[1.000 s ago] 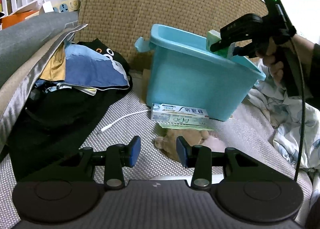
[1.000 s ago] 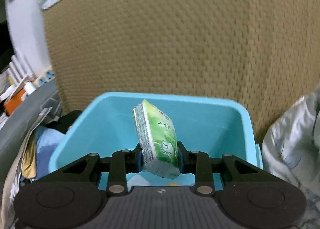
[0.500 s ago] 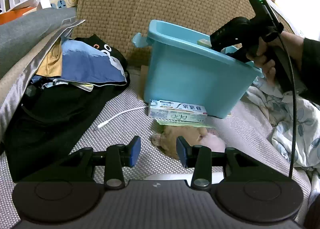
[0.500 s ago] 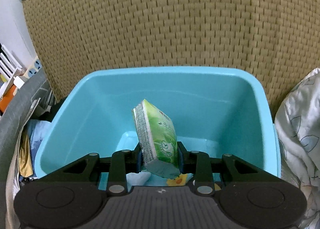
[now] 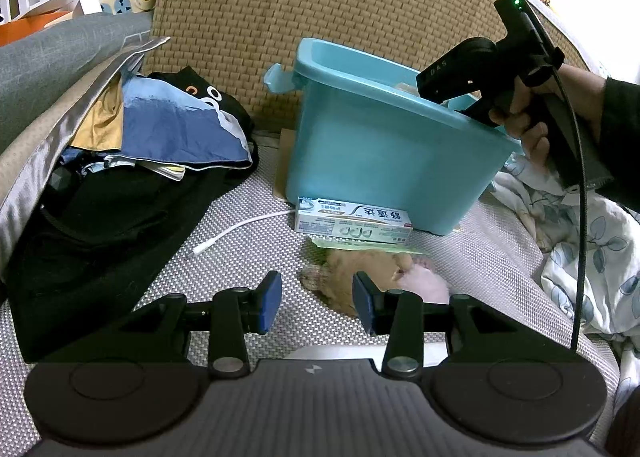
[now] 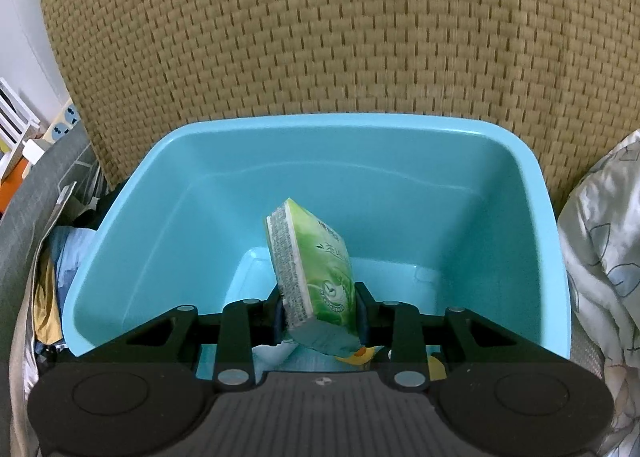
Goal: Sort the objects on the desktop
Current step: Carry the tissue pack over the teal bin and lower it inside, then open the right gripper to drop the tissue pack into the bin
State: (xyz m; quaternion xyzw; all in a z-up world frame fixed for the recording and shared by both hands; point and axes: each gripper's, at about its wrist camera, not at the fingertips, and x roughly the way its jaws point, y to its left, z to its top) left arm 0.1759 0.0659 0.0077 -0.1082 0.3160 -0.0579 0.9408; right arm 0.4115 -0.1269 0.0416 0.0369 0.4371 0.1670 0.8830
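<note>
Gripping one green tissue pack (image 6: 316, 277), right hand-held gripper (image 6: 318, 315) overhangs one blue bin (image 6: 168, 193); left hand-held gripper (image 5: 316, 301) gapes empty.

The blue tub (image 6: 500, 217) stands open at the top, most of its floor bare, though its rim and the woven panel (image 6: 340, 37) just behind wall in the far side. In front, the toothpaste box (image 5: 354, 220) lies against the tub's base with a plush toy (image 5: 372, 277) just before it (a white cable (image 5: 244, 227) trails to the left). Heaped clothes (image 5: 168, 129) crowd the left; rumpled bedding (image 5: 592, 257) closes the right.
</note>
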